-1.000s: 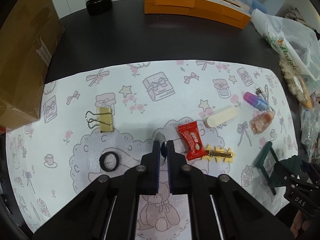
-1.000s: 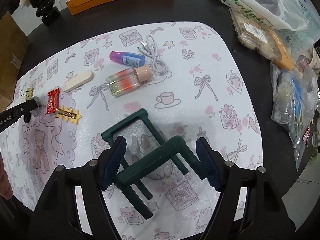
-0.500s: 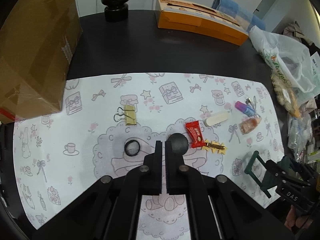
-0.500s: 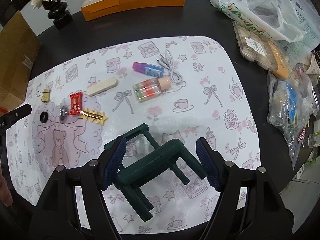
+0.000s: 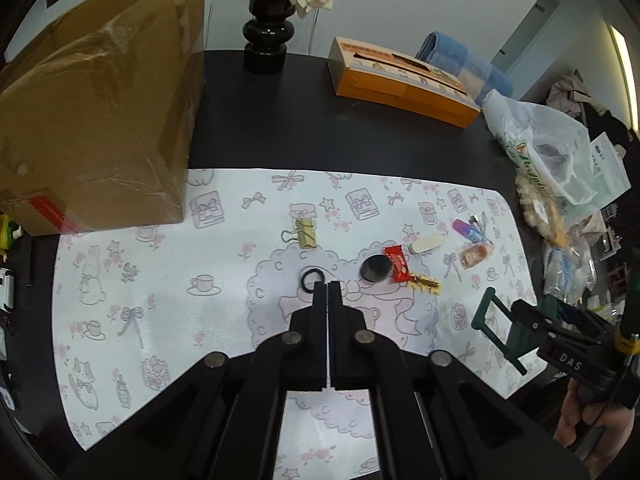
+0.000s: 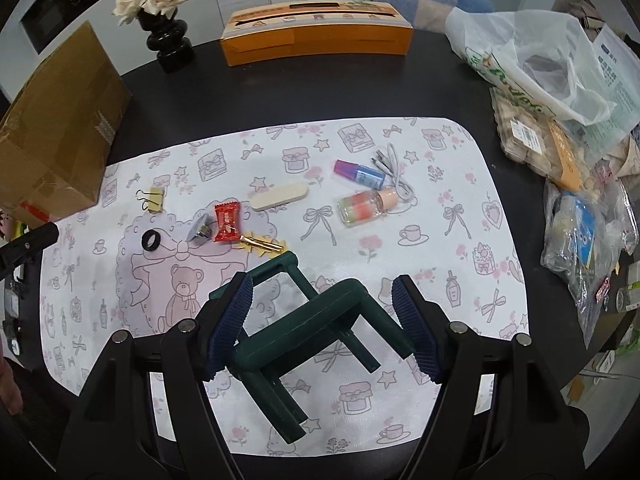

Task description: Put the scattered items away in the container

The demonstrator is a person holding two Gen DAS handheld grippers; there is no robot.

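My left gripper (image 5: 328,285) is shut with nothing in it, raised above the patterned mat (image 5: 168,280), its tips over a black ring (image 5: 312,280). A round metal knob (image 5: 376,269) lies loose beside a red candy (image 5: 397,264) and a gold hair clip (image 5: 425,282). My right gripper (image 6: 322,312) is shut on a dark green frame (image 6: 304,328) and holds it off the mat. Also scattered are a binder clip (image 6: 154,200), a beige file (image 6: 279,196), a purple tube (image 6: 360,172), a small bottle (image 6: 366,206) and a white cable (image 6: 394,172).
A taped cardboard box (image 5: 100,128) stands at the mat's left end. An orange box (image 6: 316,34) and a black vase of roses (image 6: 168,40) sit at the back. Plastic bags (image 6: 560,72) and packets crowd the right edge of the dark table.
Both grippers have risen away from the mat. The left one has drawn back from the knob, which now lies by the candy. The green frame has gone up with the right gripper.
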